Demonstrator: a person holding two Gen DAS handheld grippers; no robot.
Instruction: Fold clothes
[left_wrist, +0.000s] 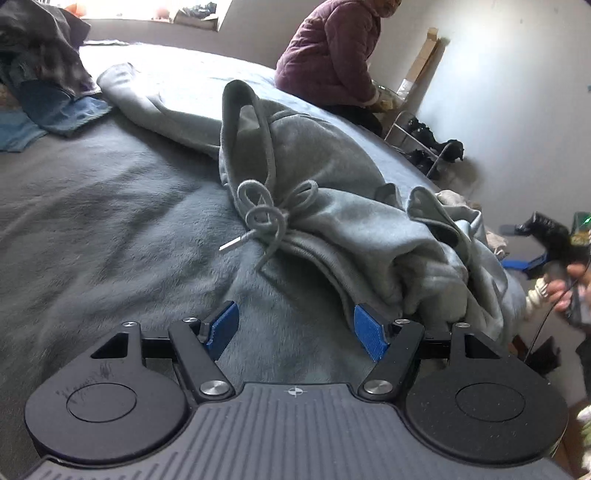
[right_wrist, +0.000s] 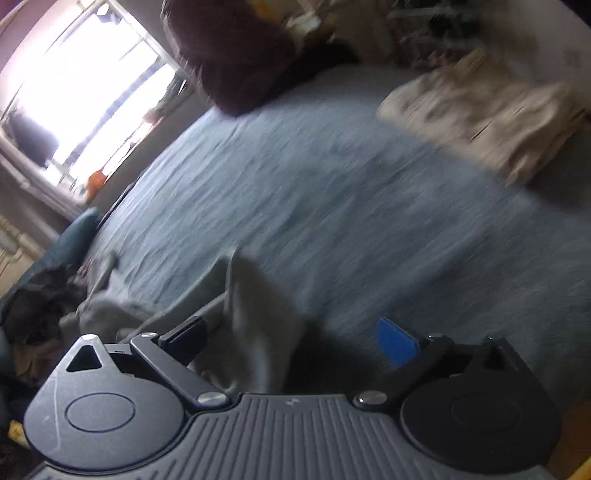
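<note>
Grey sweatpants (left_wrist: 332, 192) lie crumpled on the grey-blue blanket (left_wrist: 110, 229), their tied drawstring (left_wrist: 266, 218) facing me. My left gripper (left_wrist: 295, 332) is open just above the blanket. Its right blue pad (left_wrist: 371, 338) sits at the garment's near edge, and only blanket lies between the fingers. At the right edge of the left wrist view a hand (left_wrist: 565, 291) holds the other gripper's black body (left_wrist: 550, 236). The right wrist view is blurred. There my right gripper (right_wrist: 291, 341) stands wide open, with a fold of the grey garment (right_wrist: 251, 314) rising between its fingers, near the left one.
A pile of dark clothes and jeans (left_wrist: 44, 77) sits at the bed's far left. A person in a purple jacket (left_wrist: 332, 55) sits at the far edge, beside a shoe rack (left_wrist: 424, 144). A folded beige garment (right_wrist: 480, 110) lies on the bed. A bright window (right_wrist: 74, 96) is behind.
</note>
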